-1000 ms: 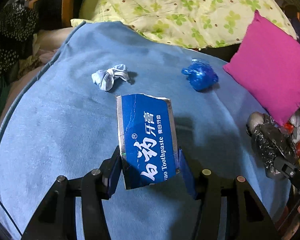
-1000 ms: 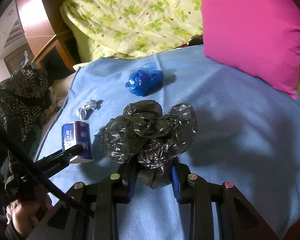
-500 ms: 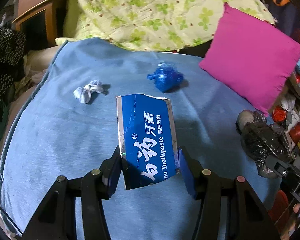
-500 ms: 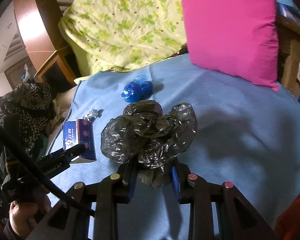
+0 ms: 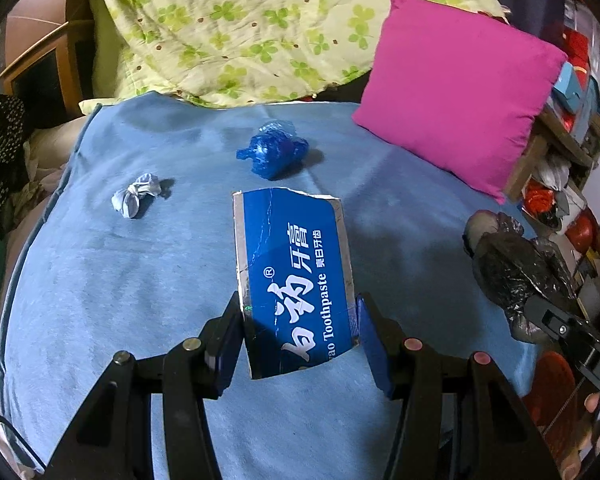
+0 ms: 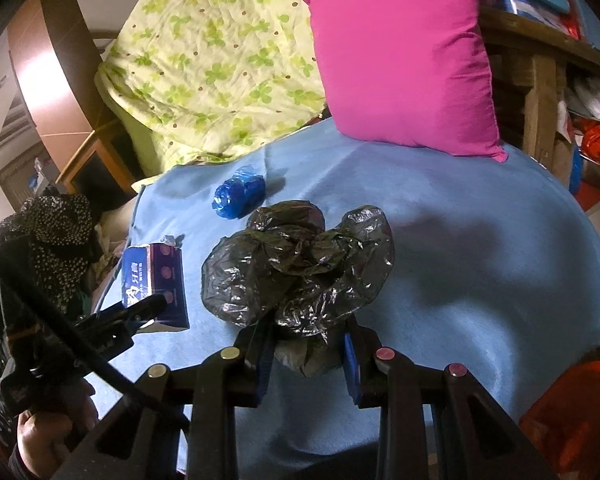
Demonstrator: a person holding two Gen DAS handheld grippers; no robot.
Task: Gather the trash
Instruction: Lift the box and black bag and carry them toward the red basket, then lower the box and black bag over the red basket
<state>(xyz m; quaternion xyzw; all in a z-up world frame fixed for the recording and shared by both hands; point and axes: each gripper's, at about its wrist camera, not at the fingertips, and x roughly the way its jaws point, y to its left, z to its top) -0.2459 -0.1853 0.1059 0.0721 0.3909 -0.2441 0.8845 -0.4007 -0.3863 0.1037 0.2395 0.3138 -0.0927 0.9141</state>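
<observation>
Reading the left wrist view from left to right, we first meet a small crumpled tissue [image 5: 136, 200] lying loose on the blue blanket [image 5: 100, 300], then a scrunched blue plastic bag [image 5: 274, 154] lying farther back toward the flowered quilt [image 5: 240, 32]; neither is touched by any tool, so we judge both as trash not yet collected. At the centre, the left gripper [image 5: 300, 328] has its fingers partly apart and pressed against the two sides of a torn toothpaste box [image 5: 296, 276], which it holds clear above the blanket. Farther right stands the pink pillow [image 5: 456, 96], and at the right edge we see the right gripper [image 5: 540, 312] carrying a crumpled black plastic bag [image 5: 516, 264]. The right wrist view confirms this: its fingers [image 6: 260, 344] are nearly closed and pinch the lower folds of the black bag, whose bulk billows above them over the blanket. We therefore count two pieces as picked up, one in each tool, and two pieces left on the bed. No bin or collecting container shows clearly in either view, so we cannot tell where the held pieces are to be dropped; in our judgement, that delivery comes before the remaining two can be gathered.
</observation>
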